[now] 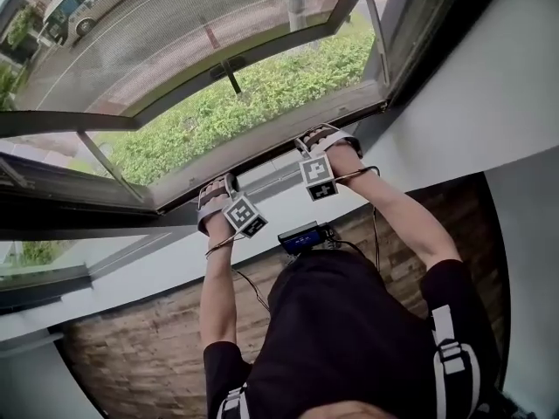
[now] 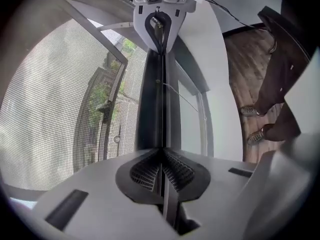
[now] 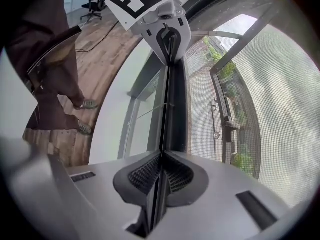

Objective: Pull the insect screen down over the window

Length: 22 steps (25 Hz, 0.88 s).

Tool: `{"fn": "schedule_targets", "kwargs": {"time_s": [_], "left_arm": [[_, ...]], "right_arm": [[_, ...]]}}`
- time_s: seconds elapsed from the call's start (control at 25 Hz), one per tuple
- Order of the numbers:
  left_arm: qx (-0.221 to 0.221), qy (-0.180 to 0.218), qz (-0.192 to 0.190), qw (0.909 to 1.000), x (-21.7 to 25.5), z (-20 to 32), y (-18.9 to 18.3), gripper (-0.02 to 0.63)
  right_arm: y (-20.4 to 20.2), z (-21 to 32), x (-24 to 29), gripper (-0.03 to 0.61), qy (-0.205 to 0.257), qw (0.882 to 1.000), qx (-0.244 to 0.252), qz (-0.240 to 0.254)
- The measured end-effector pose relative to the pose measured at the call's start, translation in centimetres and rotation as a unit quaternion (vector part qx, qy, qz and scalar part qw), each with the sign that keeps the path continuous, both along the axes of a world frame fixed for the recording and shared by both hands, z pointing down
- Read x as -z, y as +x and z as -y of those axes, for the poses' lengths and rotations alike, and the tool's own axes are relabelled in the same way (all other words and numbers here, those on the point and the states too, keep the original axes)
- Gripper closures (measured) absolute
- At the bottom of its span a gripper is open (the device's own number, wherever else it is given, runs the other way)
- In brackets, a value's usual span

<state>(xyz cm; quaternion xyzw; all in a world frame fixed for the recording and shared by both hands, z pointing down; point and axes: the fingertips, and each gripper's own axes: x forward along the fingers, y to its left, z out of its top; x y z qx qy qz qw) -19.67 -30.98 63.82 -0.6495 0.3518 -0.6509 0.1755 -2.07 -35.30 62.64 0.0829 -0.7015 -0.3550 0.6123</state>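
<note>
I see a fine grey mesh insect screen (image 2: 45,114), its black bottom bar (image 2: 150,104), brown wood-plank floor (image 1: 157,356), green shrubs (image 1: 262,94).

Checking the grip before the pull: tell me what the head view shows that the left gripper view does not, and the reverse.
Only the head view: the person's arms reaching up to the window, and the marker cube on the left gripper. Only the left gripper view: that gripper's jaws shut on the screen's bottom bar, and the person's shoes. Both: the mesh screen, the right gripper on the same bar, and the wood floor.
</note>
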Motion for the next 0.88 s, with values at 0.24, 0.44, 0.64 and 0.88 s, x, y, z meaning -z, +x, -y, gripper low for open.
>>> {"fn": "schedule_targets", "kwargs": {"time_s": [0.24, 0.44, 0.64, 0.88], "left_arm": [[0.005, 0.008, -0.005, 0.9999, 0.8, -0.4, -0.1, 0.566], [0.011, 0.020, -0.016, 0.9996, 1.9, -0.6, -0.2, 0.566], [0.031, 0.018, -0.067, 0.9971, 3.0, -1.5, 1.5, 0.566], [0.076, 0.034, -0.180, 0.9802, 4.7, -2.0, 4.0, 0.566]], "right_arm": [[0.1, -0.1, -0.3, 0.566, 0.003, 1.000, -0.004, 0.002], [0.2, -0.1, -0.3, 0.566, 0.004, 1.000, -0.010, 0.004], [0.6, -0.4, 0.4, 0.565, -0.001, 0.999, -0.029, 0.042], [1.8, -0.7, 2.7, 0.565, -0.014, 0.982, -0.093, 0.162]]}}
